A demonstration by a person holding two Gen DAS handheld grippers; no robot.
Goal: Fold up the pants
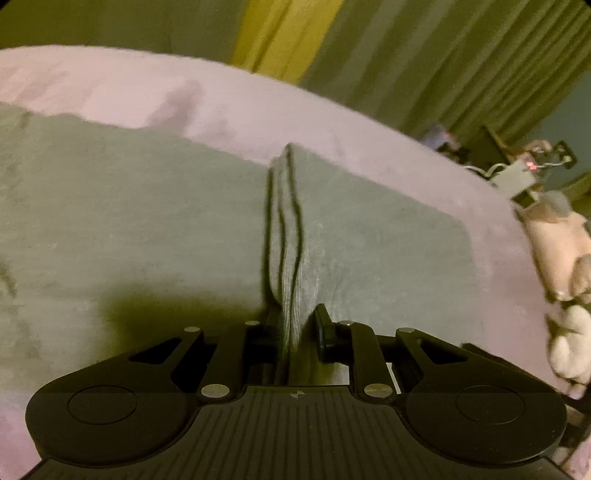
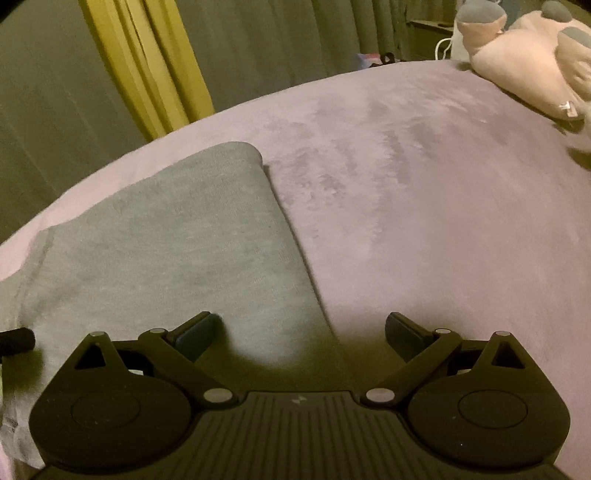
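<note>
Two claws over grey pants on a bed with a pinkish-purple cover. Left wrist view: pants [image 1: 140,221] lie spread across the bed cover [image 1: 258,107], filling most of the left and middle of the view. Left claw [image 1: 291,328] is pinching a raised ridge of the grey cloth; the layered edge of the fabric stands up between its fingers [image 1: 323,325] and runs away from the camera toward the far edge of the garment. Several stacked layers show in that ridge, with dark lines between them. Right of the ridge the pants lie flat and end in a corner on the cover. Far right in this view, blurred: a pale pink plush toy [image 1: 561,236] at the bed edge and a small box with a red light [image 1: 522,173] behind it. Green curtains [image 1: 443,55] hang behind the bed, with a yellow curtain strip [image 1: 288,33] among them.

Right wrist view: pants [image 2: 155,236] lie flat on the left half, a folded rounded corner at the far end and a straight edge running diagonally down toward the claw. Right claw [image 2: 303,330] is spread wide, holding nothing; its left finger [image 2: 195,330] is over the grey cloth, its right finger over the bare bed cover [image 2: 424,184], and the pants' edge passes between them. Cannot tell whether the fingers touch the surface. A dark cylindrical piece [image 2: 16,338] pokes in at the far left edge. Top right, the plush toy [image 2: 528,55] rests on the cover, well apart from the pants.
</note>
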